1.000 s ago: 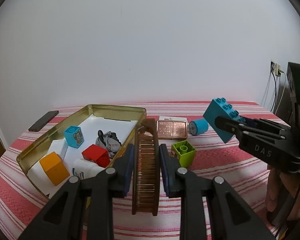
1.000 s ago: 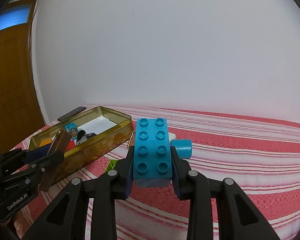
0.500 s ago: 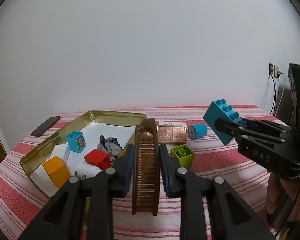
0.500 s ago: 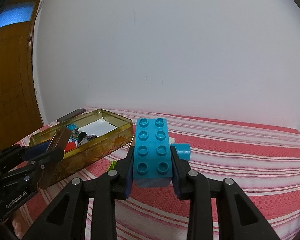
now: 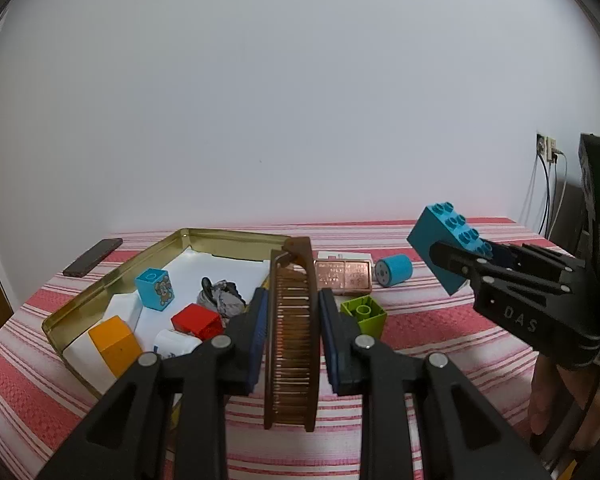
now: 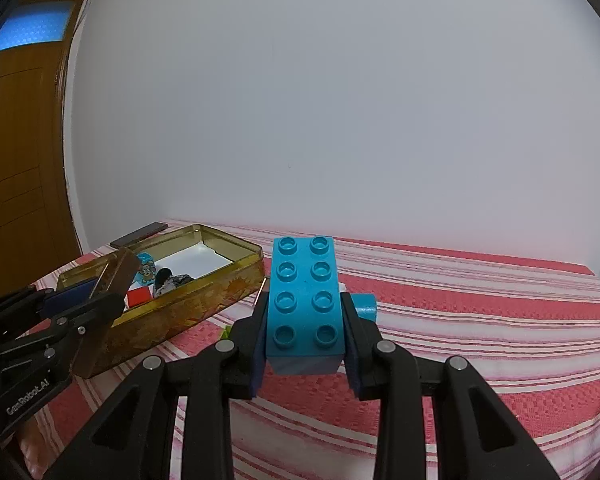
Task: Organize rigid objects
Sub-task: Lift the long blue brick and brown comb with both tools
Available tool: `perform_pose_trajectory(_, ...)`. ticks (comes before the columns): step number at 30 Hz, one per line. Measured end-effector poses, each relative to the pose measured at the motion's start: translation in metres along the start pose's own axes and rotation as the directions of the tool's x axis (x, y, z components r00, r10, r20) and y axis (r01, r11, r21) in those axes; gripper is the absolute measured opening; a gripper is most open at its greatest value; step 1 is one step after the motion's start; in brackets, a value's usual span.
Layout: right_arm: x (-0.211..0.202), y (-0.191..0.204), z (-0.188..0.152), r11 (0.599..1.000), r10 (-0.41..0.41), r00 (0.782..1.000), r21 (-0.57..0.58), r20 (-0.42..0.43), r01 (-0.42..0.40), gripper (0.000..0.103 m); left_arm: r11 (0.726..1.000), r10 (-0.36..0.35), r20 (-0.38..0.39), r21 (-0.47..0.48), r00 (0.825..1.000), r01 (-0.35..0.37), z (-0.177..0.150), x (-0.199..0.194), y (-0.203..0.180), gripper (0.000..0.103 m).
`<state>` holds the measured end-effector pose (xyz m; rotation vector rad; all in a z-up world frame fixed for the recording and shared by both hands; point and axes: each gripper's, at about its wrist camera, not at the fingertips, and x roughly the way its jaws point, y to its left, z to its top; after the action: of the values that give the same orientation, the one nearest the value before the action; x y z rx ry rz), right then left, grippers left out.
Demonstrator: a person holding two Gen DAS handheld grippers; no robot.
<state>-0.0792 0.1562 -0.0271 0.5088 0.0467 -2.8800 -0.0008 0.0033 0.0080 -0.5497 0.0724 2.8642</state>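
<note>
Left tool (image 5: 291,322): clenched on brown comb (image 5: 292,344), held lengthwise betw. blue pads, just right of tin, above striped cloth.
Right tool (image 6: 304,328): grasping teal 8-stud brick (image 6: 303,300), studs up, lifted off surface; brick tilted as seen from left cam.
Gold tin (image 5: 76,304): open, left on surface; holds orange block (image 5: 114,344), red block (image 5: 196,320), blue picture cube (image 5: 155,283), white pcs, dark crumpled item.
Loose on surface (image 6: 500,320): green brick (image 5: 363,314) just right of left tool; copper bar (image 5: 343,277) & teal cylinder (image 5: 394,270) behind it.
Phone (image 5: 93,257): far left corner, apart from tin.
Person's hand (image 5: 548,400): bottom right, under right tool.
</note>
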Motion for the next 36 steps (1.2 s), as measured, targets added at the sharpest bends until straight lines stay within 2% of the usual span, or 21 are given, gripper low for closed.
perform_pose_trajectory(36, -0.006, 0.042, -0.003, 0.999, 0.013, 0.999, -0.032, 0.038, -0.012, 0.034, 0.999, 0.044, 0.049, -0.026, 0.998, -0.042, -0.002, -0.006, 0.004, 0.023)
